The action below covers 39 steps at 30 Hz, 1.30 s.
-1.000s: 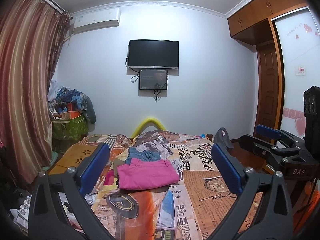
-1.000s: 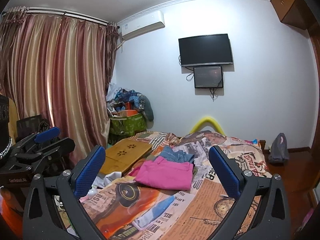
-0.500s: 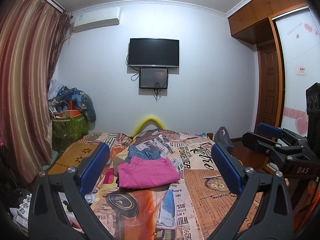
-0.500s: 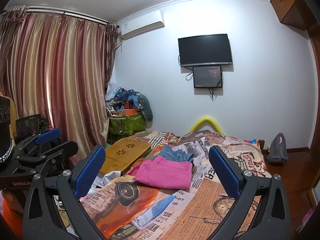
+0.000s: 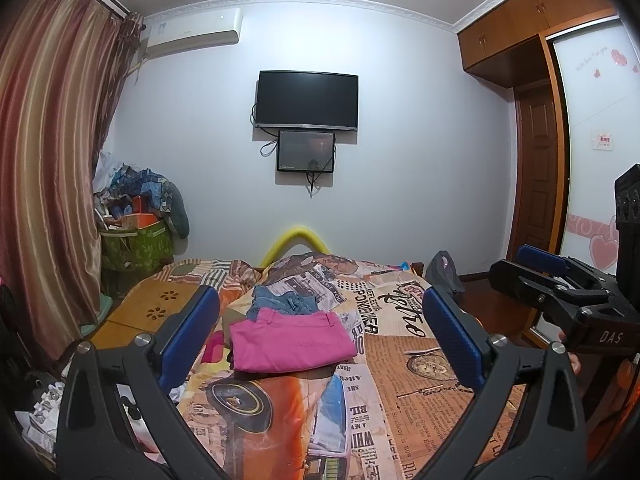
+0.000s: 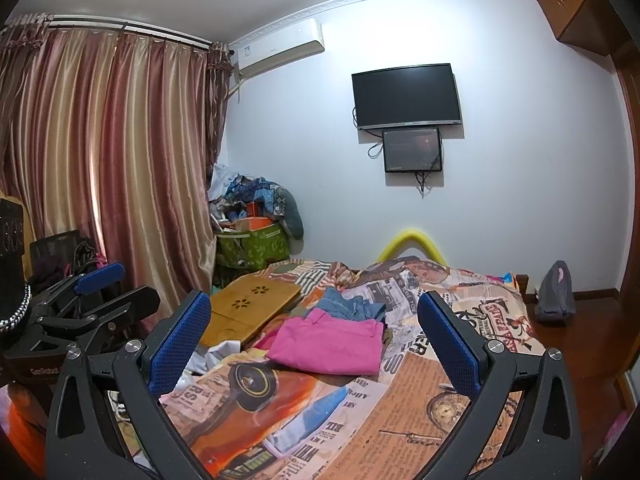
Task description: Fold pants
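Observation:
Pink pants (image 5: 290,340) lie folded flat on the bed's patterned cover (image 5: 400,360), on top of a blue denim garment (image 5: 282,300). They also show in the right wrist view (image 6: 330,340). My left gripper (image 5: 320,334) is open and empty, held back above the near part of the bed, apart from the pants. My right gripper (image 6: 314,340) is open and empty, also held back from them. The right gripper also shows at the right edge of the left wrist view (image 5: 560,284), and the left gripper shows at the left edge of the right wrist view (image 6: 100,296).
A wooden lap table (image 6: 248,308) lies at the bed's left side. A green box of clutter (image 6: 256,244) stands by the curtain (image 6: 120,160). A grey bag (image 6: 554,292) sits on the floor at the right. A TV (image 5: 306,100) hangs on the far wall.
Both grippers have shifted only slightly; the view has tilted a little. The pink pants have not moved.

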### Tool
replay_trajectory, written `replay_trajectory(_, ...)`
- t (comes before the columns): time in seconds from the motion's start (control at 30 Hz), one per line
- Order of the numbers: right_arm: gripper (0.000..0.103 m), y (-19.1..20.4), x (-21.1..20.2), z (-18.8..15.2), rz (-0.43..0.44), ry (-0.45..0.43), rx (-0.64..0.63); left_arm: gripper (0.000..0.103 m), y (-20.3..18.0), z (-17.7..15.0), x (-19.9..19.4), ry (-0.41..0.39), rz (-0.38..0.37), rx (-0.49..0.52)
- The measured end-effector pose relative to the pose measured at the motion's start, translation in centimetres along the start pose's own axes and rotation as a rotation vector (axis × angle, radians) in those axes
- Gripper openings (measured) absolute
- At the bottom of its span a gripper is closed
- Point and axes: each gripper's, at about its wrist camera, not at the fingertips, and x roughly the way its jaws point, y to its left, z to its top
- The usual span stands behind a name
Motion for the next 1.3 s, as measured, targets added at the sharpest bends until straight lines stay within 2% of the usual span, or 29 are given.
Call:
replay_trajectory(0.97,0.103,-0.16,0.14,-0.13,-0.002,0.009,0.005,0.103,-0.18,-0.47,0.65,0.003,-0.013,0.004)
replay_trajectory(1.3,0.103,-0.42,0.42,-0.14,-0.005,0.016,0.013,0.103,-0.01,-0.52,0.98,0.023,-0.046,0.001)
